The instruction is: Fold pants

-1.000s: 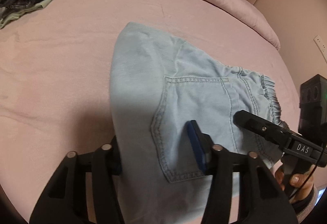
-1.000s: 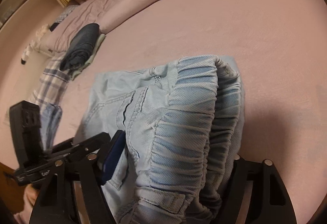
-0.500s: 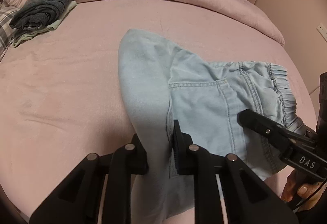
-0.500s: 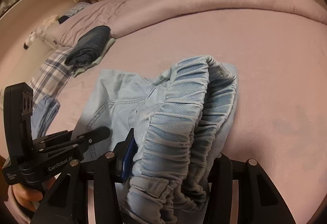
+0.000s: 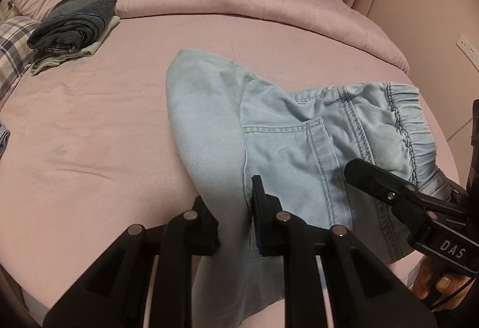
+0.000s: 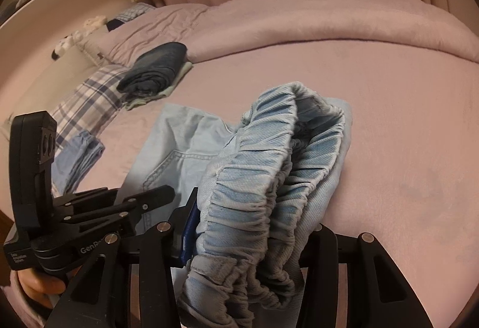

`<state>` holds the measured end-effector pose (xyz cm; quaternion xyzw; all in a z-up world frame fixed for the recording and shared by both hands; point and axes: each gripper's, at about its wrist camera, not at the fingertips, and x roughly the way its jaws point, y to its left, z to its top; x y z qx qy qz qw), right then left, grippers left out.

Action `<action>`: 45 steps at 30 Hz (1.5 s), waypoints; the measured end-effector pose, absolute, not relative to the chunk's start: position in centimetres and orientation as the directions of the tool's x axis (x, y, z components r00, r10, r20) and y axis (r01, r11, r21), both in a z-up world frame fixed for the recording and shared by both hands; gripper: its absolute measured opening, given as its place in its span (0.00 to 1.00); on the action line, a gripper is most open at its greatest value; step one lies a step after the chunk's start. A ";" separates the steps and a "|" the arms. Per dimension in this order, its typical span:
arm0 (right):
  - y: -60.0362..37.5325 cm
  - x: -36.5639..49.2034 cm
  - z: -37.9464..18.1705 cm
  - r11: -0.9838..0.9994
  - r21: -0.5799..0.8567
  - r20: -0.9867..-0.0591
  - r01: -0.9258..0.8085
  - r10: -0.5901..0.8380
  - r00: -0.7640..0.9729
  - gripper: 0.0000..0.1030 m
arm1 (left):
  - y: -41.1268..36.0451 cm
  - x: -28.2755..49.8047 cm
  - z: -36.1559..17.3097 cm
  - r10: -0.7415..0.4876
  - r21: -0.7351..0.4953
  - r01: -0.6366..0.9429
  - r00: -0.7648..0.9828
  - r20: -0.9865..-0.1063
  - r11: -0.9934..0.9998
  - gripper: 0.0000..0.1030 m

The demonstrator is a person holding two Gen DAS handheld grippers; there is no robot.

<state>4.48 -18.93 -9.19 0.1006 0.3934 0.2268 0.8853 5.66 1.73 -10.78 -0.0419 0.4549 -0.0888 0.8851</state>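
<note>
Light blue denim pants (image 5: 287, 148) lie folded on the pink bed, back pocket up, elastic waistband to the right. My left gripper (image 5: 233, 214) is shut on the folded leg edge at the near side and lifts it off the bed. My right gripper (image 6: 248, 226) is shut on the bunched elastic waistband (image 6: 269, 166) of the pants and holds it raised. In the left wrist view the right gripper (image 5: 398, 196) shows at the right by the waistband. In the right wrist view the left gripper (image 6: 143, 202) shows at the lower left.
A stack of folded dark clothes (image 5: 74, 19) lies at the far left of the bed. A plaid cloth (image 6: 89, 100) and another blue garment (image 6: 77, 154) lie at the left edge. A rolled pink duvet (image 5: 254, 4) borders the far side. Curtains hang behind.
Both grippers have closed on the pants and lifted them, pulling back toward the near edge. The waistband now stands bunched higher in the right gripper.
</note>
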 end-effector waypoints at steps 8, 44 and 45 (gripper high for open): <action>-18.0 4.0 -8.1 0.873 0.329 -0.632 -0.359 0.486 0.604 0.47 | 1.8 5.2 -9.9 -0.205 -0.163 0.124 0.590 -0.781 0.979 0.16; -18.0 11.3 -6.1 0.880 0.313 -0.593 -0.357 0.475 0.650 0.47 | 1.0 14.0 -7.7 -0.203 -0.130 0.161 0.633 -0.747 0.978 0.16; -18.1 11.8 -6.2 0.880 0.314 -0.591 -0.357 0.475 0.651 0.47 | 1.0 14.5 -7.8 -0.202 -0.128 0.162 0.633 -0.747 0.979 0.16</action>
